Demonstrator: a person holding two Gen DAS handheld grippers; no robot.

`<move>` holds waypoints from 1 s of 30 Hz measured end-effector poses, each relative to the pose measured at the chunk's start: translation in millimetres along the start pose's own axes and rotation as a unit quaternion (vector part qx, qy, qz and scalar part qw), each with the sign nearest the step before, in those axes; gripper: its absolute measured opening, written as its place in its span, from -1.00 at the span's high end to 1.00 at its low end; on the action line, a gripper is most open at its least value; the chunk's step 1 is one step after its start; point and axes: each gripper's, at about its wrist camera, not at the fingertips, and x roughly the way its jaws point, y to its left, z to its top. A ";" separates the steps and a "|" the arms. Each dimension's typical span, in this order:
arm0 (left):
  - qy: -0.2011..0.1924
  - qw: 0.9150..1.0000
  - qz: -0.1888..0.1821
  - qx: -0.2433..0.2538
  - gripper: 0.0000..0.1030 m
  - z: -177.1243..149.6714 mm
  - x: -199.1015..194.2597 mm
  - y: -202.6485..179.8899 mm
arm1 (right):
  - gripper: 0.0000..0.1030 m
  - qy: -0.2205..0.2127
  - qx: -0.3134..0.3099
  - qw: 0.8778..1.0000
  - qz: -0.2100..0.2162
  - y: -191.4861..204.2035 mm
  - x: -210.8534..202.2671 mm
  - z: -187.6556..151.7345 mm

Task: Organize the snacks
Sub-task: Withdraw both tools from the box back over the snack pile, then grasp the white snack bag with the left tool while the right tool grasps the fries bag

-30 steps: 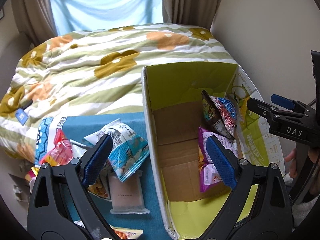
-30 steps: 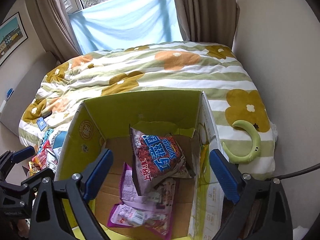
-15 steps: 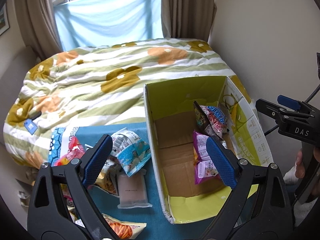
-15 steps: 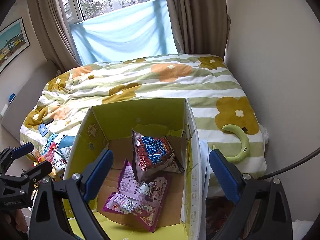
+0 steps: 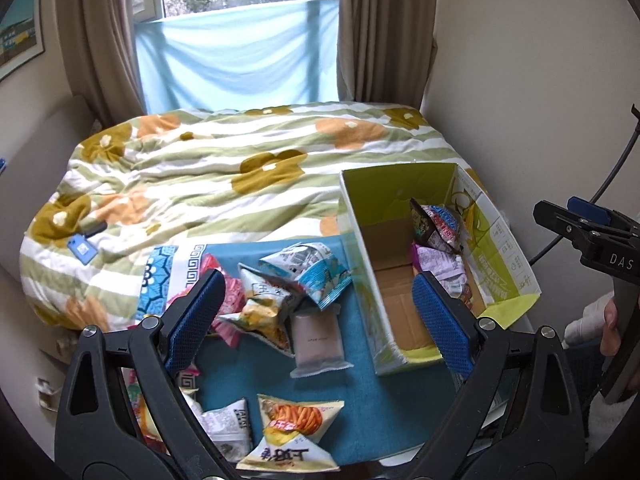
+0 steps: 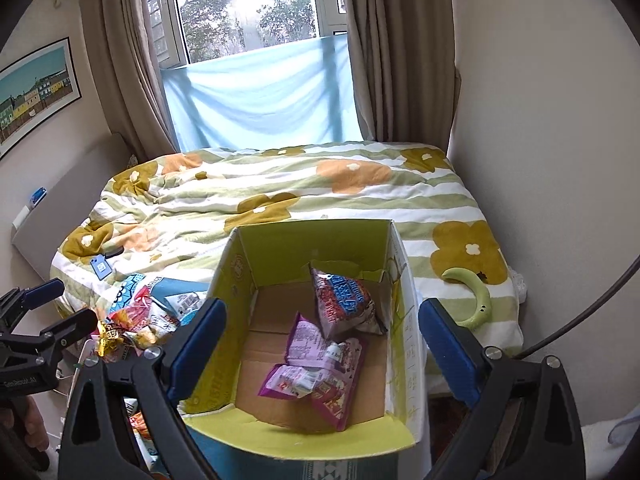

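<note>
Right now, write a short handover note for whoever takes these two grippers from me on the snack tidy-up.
Left gripper: jaws open, nothing between them, above the teal mat.
Right gripper: jaws open, nothing held, above the cardboard box.
Done: the box holds a red-and-blue bag leaning near its back corner and purple packets lying flat in front of it.
Left: the loose snacks on the mat beside the box, among them a blue-and-white bag, a flat pinkish packet, an orange-and-yellow bag, plus others piled at the mat's left edge. All still need to go into the box.
</note>
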 end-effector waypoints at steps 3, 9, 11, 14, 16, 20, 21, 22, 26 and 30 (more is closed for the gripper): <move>0.002 1.000 0.002 0.003 -0.82 -18.8 -18.7 33.0 | -0.86 -0.005 0.012 1.000 0.001 25.0 -15.0 -12.5; 0.024 1.000 0.002 -0.002 -0.82 -58.8 -39.9 100.3 | -0.86 0.000 0.032 0.999 0.007 86.3 -32.3 -41.2; 0.034 0.999 -0.002 -0.008 -0.82 -72.5 -42.3 120.7 | -0.86 0.005 0.034 0.999 0.010 108.0 -35.0 -52.9; 0.051 0.999 -0.009 -0.015 -0.82 -94.1 -43.2 147.0 | -0.86 0.019 0.036 0.999 0.010 139.3 -35.9 -71.2; 0.062 0.998 -0.010 -0.019 -0.82 -108.2 -41.4 160.0 | -0.86 0.031 0.047 0.998 0.020 156.0 -33.9 -83.5; 0.078 0.996 -0.018 -0.037 -0.82 -139.1 -36.4 178.6 | -0.86 0.059 0.064 0.996 0.030 181.9 -22.7 -107.6; 0.081 0.996 -0.023 -0.043 -0.82 -146.1 -34.4 181.9 | -0.86 0.070 0.066 0.995 0.033 187.8 -18.6 -113.4; 0.085 0.995 -0.027 -0.050 -0.82 -153.2 -31.5 184.2 | -0.86 0.079 0.070 0.994 0.037 192.3 -14.2 -118.5; 0.098 0.992 -0.040 -0.071 -0.82 -176.8 -14.8 182.6 | -0.86 0.113 0.073 0.990 0.046 208.3 4.7 -138.7; 0.097 0.993 -0.031 -0.060 -0.82 -191.4 1.6 167.6 | -0.86 0.144 0.069 0.986 0.054 215.8 29.0 -158.3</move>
